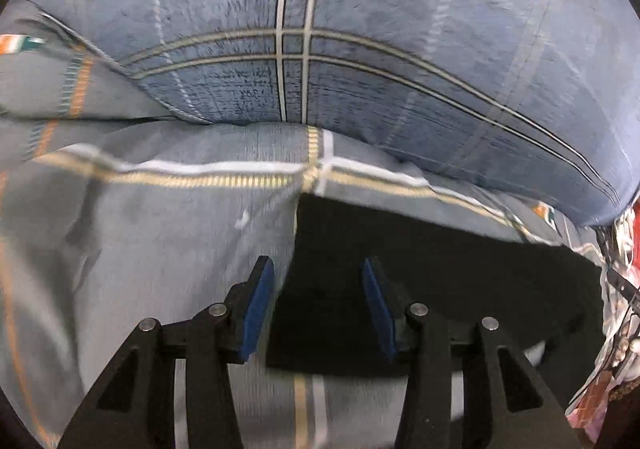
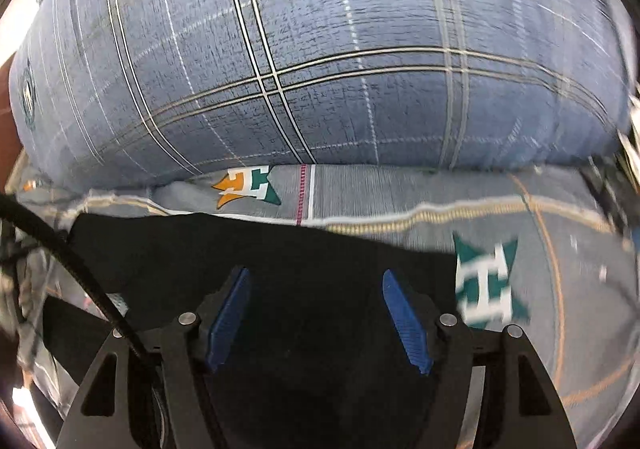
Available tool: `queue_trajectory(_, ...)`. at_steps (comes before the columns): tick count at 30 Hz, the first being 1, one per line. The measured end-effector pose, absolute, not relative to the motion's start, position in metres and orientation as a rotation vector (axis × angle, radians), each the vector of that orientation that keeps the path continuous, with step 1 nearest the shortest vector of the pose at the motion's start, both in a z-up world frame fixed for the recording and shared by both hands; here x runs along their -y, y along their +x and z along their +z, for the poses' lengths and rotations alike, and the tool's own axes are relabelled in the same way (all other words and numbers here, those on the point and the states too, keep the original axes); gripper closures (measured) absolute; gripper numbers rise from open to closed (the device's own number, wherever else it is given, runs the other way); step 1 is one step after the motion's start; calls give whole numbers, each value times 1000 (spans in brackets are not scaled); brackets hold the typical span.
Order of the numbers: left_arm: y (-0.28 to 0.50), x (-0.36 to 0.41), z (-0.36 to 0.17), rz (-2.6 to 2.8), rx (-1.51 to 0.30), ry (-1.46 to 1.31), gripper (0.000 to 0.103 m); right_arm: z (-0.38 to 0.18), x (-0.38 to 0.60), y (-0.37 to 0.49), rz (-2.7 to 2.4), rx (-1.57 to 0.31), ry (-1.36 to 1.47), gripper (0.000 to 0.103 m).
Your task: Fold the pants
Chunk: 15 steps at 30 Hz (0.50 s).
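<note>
The black pants [image 1: 420, 273] lie flat on a grey plaid bedsheet [image 1: 160, 233]. In the left wrist view my left gripper [image 1: 318, 269] is open, its blue pads astride the pants' left edge, just above the cloth. In the right wrist view the pants [image 2: 248, 249] fill the lower middle. My right gripper [image 2: 316, 281] is open over the black cloth, with nothing between its pads. The pants' right edge ends near a green and white logo on the sheet [image 2: 486, 285].
A large blue plaid pillow [image 1: 360, 49] lies across the back of the bed, also in the right wrist view [image 2: 320, 61]. A black cable [image 2: 68, 261] crosses the left of the right wrist view. Colourful clutter [image 1: 624, 289] sits at the bed's right edge.
</note>
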<state>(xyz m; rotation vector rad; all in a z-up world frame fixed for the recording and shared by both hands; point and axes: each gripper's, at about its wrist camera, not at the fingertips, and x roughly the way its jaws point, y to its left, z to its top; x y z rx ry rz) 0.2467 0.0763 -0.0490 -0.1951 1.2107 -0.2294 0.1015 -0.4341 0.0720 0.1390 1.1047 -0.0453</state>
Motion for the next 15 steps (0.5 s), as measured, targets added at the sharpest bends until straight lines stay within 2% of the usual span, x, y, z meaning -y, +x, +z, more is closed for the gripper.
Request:
queue_trajectory(2,259,-75,-58,-250,-1227,-199,58,71,439,118,-19,-1154,88,30)
queue_trajectory(7,272,-63,-58,-347,-1214,-160,49,52,429,150,66,-1248,-36,30)
queue_trajectory(11,270,-51,-59,-397,-1206,-131,29,32,409,163,133,-1292,-104,32)
queue_trajectory(13,266,-40,-60,-391,-1196,-71,27,19,401,168,143,-1310,-136,32)
queue_trajectory(14,264,-35,-60,-380,-1193,-38,34,12,398,170,143,-1325,-142,32)
queue_trajectory(15,260,-29,-58,-367,-1179,9,70,8,395,170,141,-1329,-144,36)
